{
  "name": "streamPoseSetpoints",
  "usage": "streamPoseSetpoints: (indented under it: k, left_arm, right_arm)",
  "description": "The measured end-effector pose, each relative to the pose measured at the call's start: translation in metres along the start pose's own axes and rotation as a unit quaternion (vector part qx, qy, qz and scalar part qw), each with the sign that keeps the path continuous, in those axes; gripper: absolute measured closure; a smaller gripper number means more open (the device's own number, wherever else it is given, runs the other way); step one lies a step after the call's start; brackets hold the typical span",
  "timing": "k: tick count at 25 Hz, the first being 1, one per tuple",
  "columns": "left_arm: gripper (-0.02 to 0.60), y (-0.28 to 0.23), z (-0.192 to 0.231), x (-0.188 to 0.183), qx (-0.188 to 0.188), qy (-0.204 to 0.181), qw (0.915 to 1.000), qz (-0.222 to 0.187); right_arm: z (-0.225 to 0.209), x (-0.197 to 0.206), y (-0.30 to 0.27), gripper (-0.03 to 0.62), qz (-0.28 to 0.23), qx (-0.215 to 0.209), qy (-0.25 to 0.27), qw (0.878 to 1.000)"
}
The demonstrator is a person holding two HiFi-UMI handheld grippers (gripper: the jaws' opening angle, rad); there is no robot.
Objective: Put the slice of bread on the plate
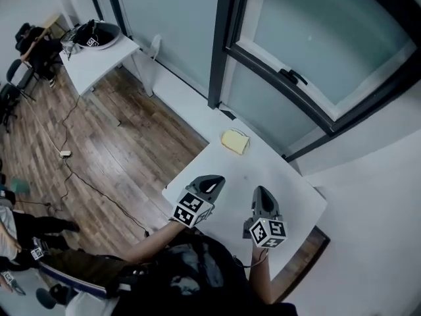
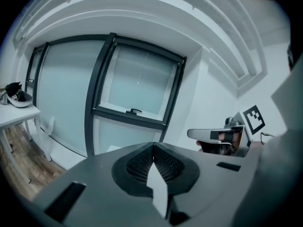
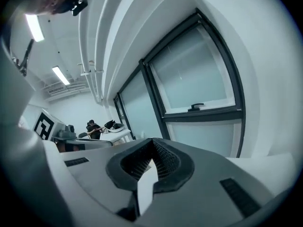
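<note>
A pale yellow slice of bread point(image 1: 235, 141) lies on the far corner of the white table point(image 1: 289, 189). I see no plate in any view. Both grippers hang above the near part of the table, well short of the bread. My left gripper point(image 1: 210, 182) is shut with nothing in it, its jaw tips meeting point(image 2: 153, 145). My right gripper point(image 1: 261, 191) is shut and empty too, its jaws touching point(image 3: 152, 141). Each gripper view points level at the window wall, and neither shows the bread.
A second white table point(image 1: 99, 61) with a dark helmet-like object point(image 1: 99, 35) stands at the back left. Wood floor point(image 1: 112, 157) with a cable lies left of my table. Windows point(image 1: 296, 45) run behind it. People sit at the far left point(image 1: 29, 45).
</note>
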State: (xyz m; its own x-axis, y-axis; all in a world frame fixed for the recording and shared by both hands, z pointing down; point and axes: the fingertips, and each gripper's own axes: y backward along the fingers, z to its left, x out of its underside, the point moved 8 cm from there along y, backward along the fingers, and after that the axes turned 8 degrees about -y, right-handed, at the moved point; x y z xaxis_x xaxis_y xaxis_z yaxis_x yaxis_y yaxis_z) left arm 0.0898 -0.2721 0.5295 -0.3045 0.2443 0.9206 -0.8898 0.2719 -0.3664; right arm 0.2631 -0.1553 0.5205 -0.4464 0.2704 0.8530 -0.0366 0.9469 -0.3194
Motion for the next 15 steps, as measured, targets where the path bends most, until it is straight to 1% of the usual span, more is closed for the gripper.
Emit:
streamPoseSetpoints:
  k: [3, 5, 9, 15]
  left_arm:
    - [0.580, 0.012, -0.003, -0.004, -0.004, 0.009, 1.0000, -0.003]
    - [0.580, 0.018, -0.008, -0.006, 0.001, 0.011, 0.9999, -0.007]
    - [0.580, 0.031, -0.025, -0.009, 0.006, -0.014, 0.9998, -0.014]
    - [0.580, 0.039, -0.029, -0.008, 0.002, -0.007, 0.9998, -0.020]
  right_arm:
    - [0.019, -0.007, 0.015, 0.586, -0.019, -0.004, 0.029, 0.999]
    - [0.027, -0.004, 0.025, 0.586, -0.028, -0.003, 0.025, 0.999]
    - [0.037, 0.006, 0.039, 0.586, -0.029, -0.010, 0.008, 1.000]
    - [0.039, 0.010, 0.042, 0.586, -0.021, -0.013, 0.021, 0.999]
